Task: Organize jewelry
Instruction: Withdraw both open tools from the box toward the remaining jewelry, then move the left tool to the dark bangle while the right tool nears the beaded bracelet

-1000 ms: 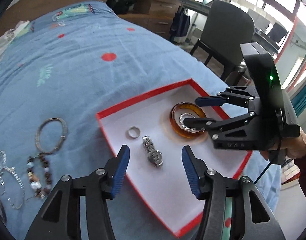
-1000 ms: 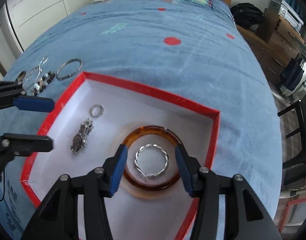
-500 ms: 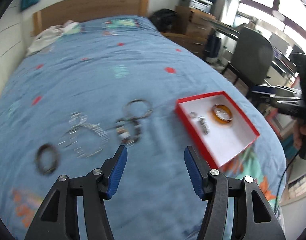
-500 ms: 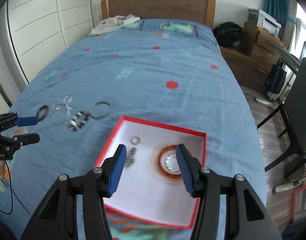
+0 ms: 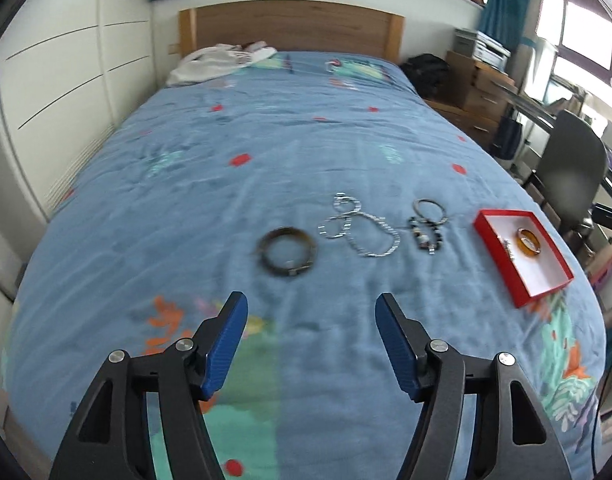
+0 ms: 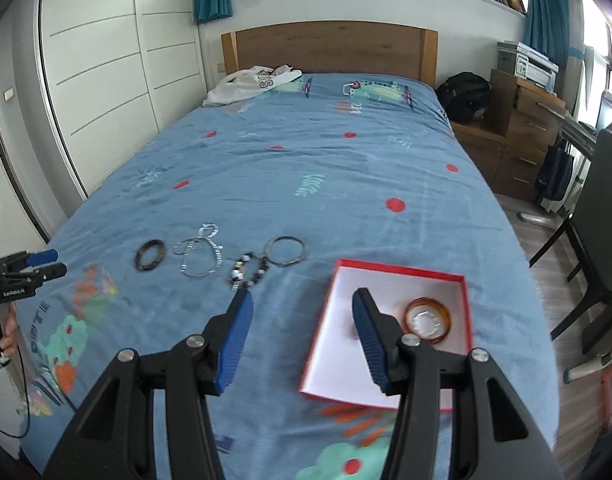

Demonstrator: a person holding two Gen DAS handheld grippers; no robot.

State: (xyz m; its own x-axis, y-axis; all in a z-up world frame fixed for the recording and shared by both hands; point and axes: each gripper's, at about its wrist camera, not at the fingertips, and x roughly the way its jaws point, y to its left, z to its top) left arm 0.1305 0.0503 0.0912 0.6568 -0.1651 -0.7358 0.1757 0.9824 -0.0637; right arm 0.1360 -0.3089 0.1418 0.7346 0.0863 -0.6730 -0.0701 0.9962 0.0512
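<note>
While the red box (image 6: 390,270) near the bed's right edge already held an amber bangle (image 6: 427,314), both grippers hung released and empty; the left gripper (image 5: 312,344), its jaws just widened, faced the dark bracelet (image 5: 287,251) toward the foot edge, likely the next pick; the right gripper (image 6: 301,336) waited.

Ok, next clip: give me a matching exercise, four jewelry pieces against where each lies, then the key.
Things:
1. amber bangle
2. dark bracelet
3. bead bracelet
4. silver chain

Places:
A. on the bedspread, farthest from the red box
B. inside the box
C. between the dark bracelet and the bead bracelet
D. on the bedspread, just below the plain metal ring

Pairs: 1-B, 2-A, 3-D, 4-C
</note>
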